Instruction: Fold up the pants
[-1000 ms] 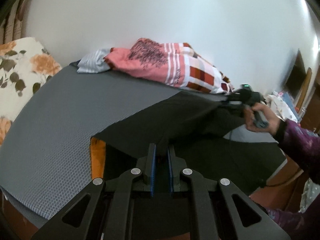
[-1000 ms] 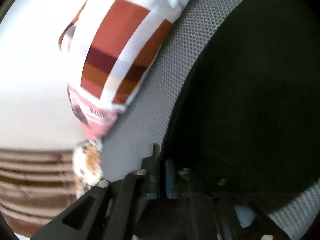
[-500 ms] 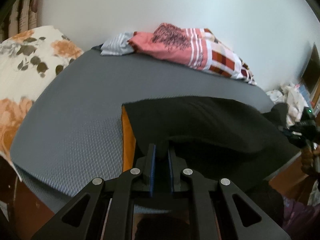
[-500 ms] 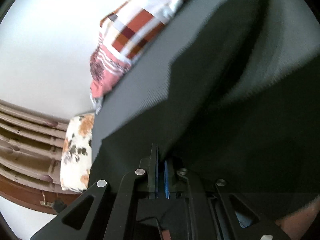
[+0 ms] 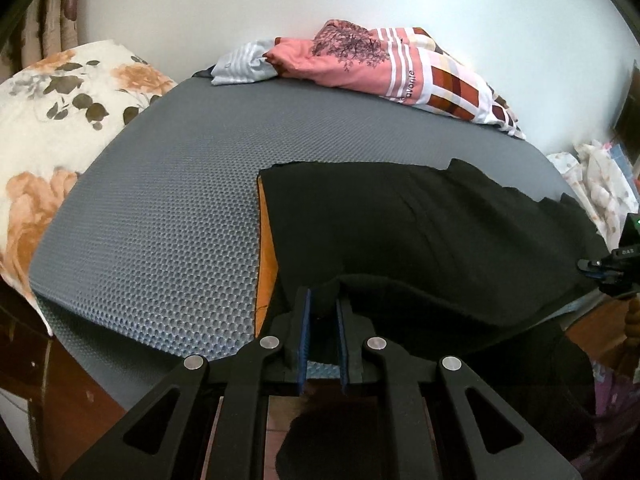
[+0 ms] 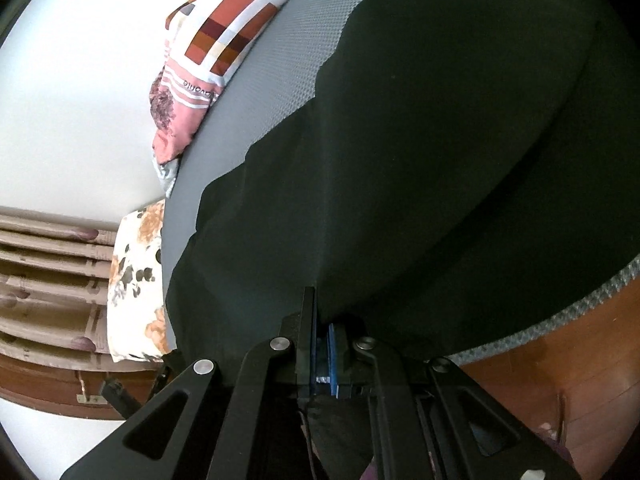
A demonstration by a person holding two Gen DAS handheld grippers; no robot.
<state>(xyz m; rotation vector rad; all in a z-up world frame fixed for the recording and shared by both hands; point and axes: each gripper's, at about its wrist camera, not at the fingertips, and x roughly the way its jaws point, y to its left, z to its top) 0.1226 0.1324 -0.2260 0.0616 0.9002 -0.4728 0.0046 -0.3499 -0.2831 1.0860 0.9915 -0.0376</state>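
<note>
My left tool [image 5: 323, 312] is pinched on the near edge of the black pants [image 5: 420, 232], a fold of cloth between its blue pads. My right tool [image 6: 322, 334] is clamped on the same pants [image 6: 440, 140] at another edge. The pants lie spread across the grey mat [image 5: 160, 208] on the bed, with an orange strip [image 5: 265, 240] showing along their left side. At the far edge of the mat sits a heap of pink and checked laundry [image 5: 380, 68], well apart from the pants. A flowered pillow [image 5: 52, 108] lies off the mat's left side. Nothing sits on the pants themselves.
</note>
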